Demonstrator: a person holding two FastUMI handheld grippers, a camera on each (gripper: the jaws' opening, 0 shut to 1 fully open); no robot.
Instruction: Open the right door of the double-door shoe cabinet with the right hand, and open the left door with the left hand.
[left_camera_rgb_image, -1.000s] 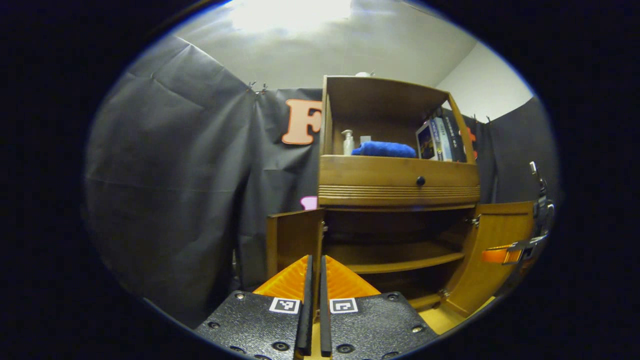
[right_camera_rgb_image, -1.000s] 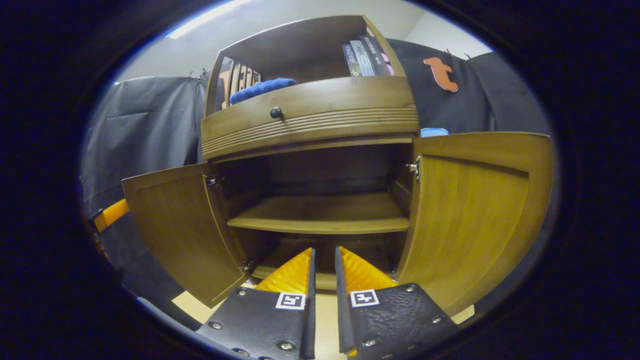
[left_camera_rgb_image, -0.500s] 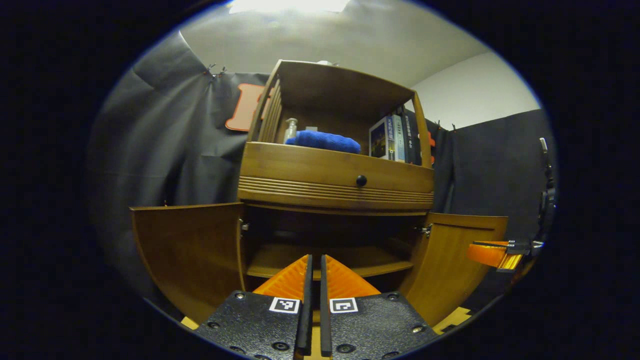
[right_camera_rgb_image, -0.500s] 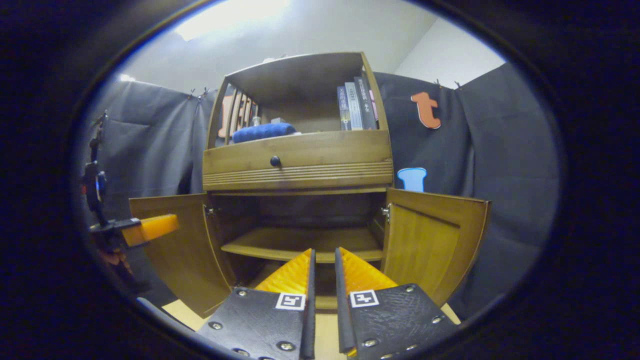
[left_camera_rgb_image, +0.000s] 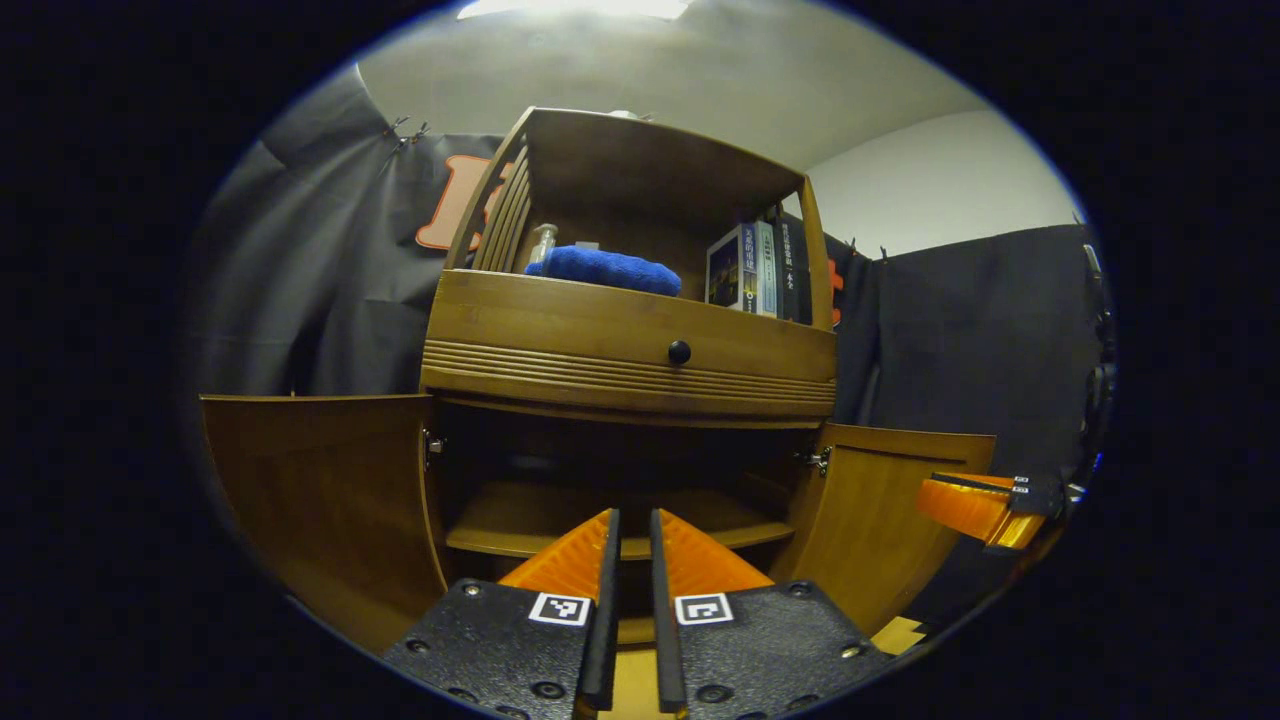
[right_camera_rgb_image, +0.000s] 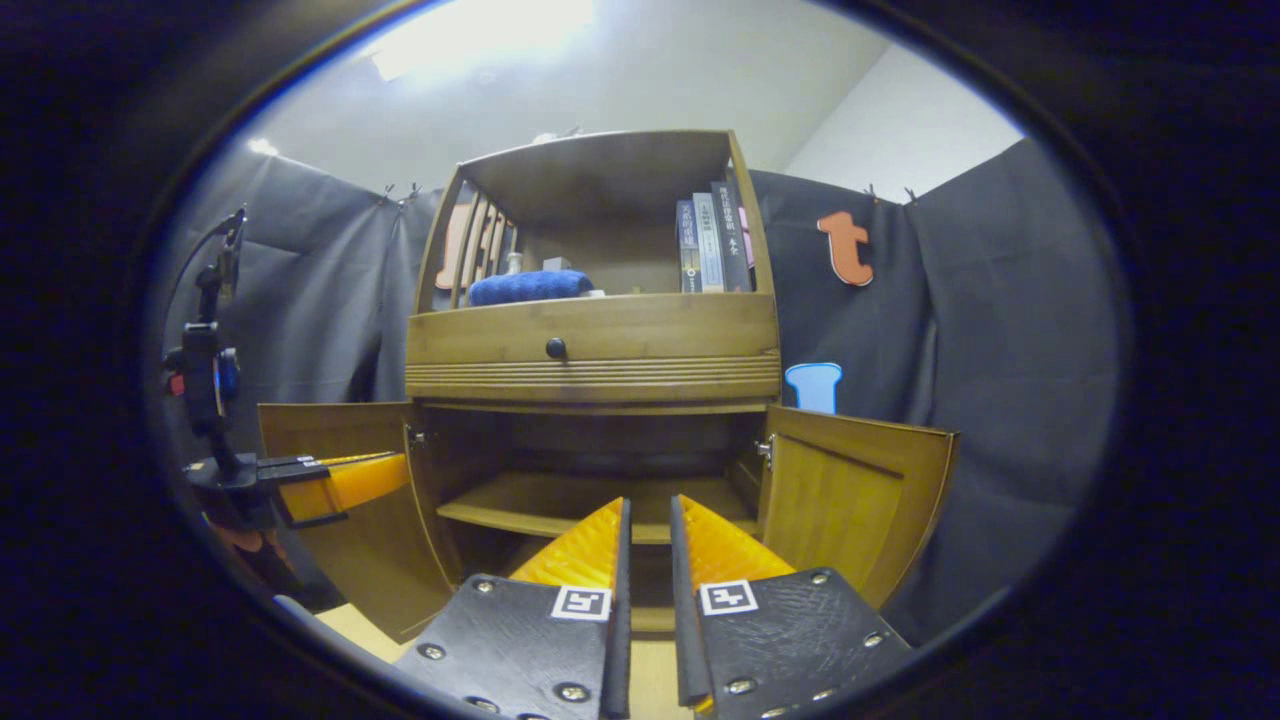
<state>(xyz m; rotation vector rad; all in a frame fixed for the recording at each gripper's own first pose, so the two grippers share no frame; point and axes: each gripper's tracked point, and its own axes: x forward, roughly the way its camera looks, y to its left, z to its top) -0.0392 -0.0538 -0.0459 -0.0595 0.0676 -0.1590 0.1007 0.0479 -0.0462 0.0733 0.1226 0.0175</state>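
- Both doors of the shoe cabinet (right_camera_rgb_image: 590, 340) stand open, so the task looks finished or very close to it.
- Right door (right_camera_rgb_image: 850, 495) is swung out in the lower right of the right gripper view; the left door (right_camera_rgb_image: 345, 505) is swung out in the lower left of the same view.
- In the left gripper view, the left door (left_camera_rgb_image: 320, 490) takes the lower left of the frame and the right door (left_camera_rgb_image: 880, 520) sits at the lower right.
- Between the doors, the inner shelf (right_camera_rgb_image: 590, 500) is exposed and nothing can be seen lying on it.
- Left gripper (left_camera_rgb_image: 633, 530) has its fingers almost together with a thin gap, and it grasps nothing.
- Right gripper (right_camera_rgb_image: 645, 515) is also nearly closed with a narrow gap, and it grasps nothing; it is apart from both doors.
- Each gripper also appears at the side of the other view: the right one (left_camera_rgb_image: 975, 505) at the lower right, the left one (right_camera_rgb_image: 335, 485) at the lower left, in front of the left door.
- For the step in hand, it seems best to draw both grippers straight away from the cabinet, keeping well apart from the door edges, so that no door is pushed back toward closed.
- Above the doors, the drawer with its knob (right_camera_rgb_image: 556, 347), a blue towel (right_camera_rgb_image: 530, 287) and some books (right_camera_rgb_image: 712, 235) need no touching.
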